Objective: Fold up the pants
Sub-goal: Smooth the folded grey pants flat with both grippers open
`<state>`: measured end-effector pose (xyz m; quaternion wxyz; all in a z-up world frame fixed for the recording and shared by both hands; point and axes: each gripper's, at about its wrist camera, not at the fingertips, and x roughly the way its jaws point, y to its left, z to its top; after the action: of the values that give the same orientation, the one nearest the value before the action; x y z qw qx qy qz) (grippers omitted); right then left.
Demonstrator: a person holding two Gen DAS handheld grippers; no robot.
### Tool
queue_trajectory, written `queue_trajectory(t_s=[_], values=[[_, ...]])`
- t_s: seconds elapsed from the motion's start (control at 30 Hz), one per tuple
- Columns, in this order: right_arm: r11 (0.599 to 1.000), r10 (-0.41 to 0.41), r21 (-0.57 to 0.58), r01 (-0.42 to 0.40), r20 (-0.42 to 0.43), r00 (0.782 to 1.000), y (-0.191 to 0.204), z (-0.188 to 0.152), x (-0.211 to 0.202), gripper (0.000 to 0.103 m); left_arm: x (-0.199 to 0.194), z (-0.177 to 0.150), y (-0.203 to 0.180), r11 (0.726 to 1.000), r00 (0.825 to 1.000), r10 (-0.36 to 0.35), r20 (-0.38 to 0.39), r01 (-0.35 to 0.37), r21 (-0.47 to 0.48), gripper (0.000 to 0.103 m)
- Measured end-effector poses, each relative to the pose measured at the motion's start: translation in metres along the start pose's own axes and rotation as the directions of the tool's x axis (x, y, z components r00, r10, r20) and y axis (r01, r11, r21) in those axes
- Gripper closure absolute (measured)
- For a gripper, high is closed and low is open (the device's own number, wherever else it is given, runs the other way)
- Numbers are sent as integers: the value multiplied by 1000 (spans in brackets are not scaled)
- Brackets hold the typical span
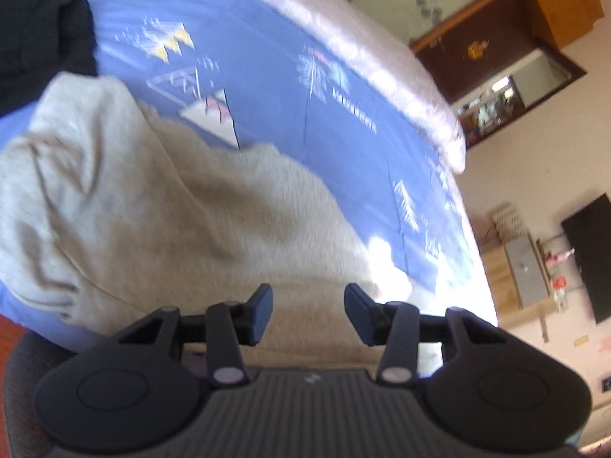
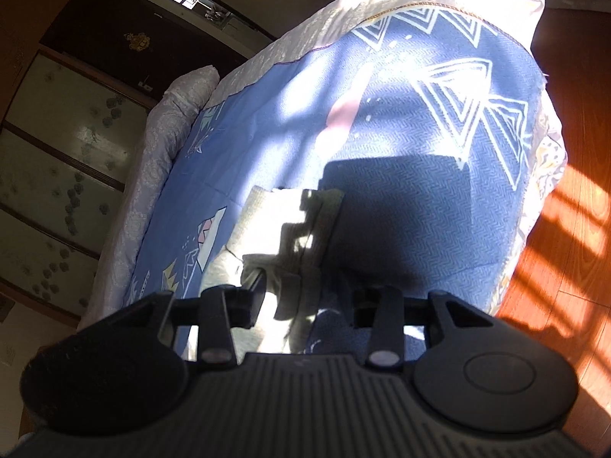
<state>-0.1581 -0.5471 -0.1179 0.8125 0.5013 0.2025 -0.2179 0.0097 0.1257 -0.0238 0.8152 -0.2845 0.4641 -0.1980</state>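
Beige pants rumpled on the blue bedspread.
Left tool released over the pants; right tool released above a pant leg.

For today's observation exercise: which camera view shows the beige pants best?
The left wrist view: the pants fill it, rumpled on the blue bedspread. The right wrist view catches only a narrow sunlit end.

Both tools matte black: left gripper shows blue pads, ribbed housing, round side discs, silver pivot pins; right gripper matches.
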Motion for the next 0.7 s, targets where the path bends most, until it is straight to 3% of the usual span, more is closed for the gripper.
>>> queue_trajectory(t_s=[0.07, 0.13, 0.23, 0.3, 0.4, 0.5, 0.57, 0.63, 0.7], values=[[1000, 2, -8, -2, -21, 1000, 7, 2, 1, 84, 9, -3, -2, 1000, 1000, 9, -28, -9, -3, 60], [998, 15, -59, -15, -11, 1000, 21, -1, -8, 87, 16, -7, -2, 1000, 999, 9, -48, -10, -8, 60], [983, 120, -139, -122, -23, 992, 55, -10, -28, 88, 21, -8, 3, 1000, 998, 8, -58, -9, -17, 60], [958, 191, -207, -197, -51, 980, 85, -20, -38, 88, 23, -6, 7, 999, 998, 3, -56, -5, -34, 60], [884, 276, -347, -315, -159, 948, 143, -51, -43, 88, 22, -3, 18, 997, 999, -14, -43, 11, -79, 60], [764, 315, -465, -448, -338, 887, 198, -104, -38, 88, 19, -6, 30, 992, 999, -27, -30, 23, -125, 56], [688, 306, -482, -542, -484, 820, 227, -150, -29, 88, 18, -7, 38, 989, 999, -24, -28, 20, -144, 56], [629, 254, -494, -601, -600, 759, 245, -200, -16, 88, 16, -9, 46, 987, 999, -24, -26, 19, -159, 56], [586, 148, -542, -603, -660, 737, 254, -249, 3, 86, 14, -11, 53, 985, 999, -28, -25, 23, -172, 56]])
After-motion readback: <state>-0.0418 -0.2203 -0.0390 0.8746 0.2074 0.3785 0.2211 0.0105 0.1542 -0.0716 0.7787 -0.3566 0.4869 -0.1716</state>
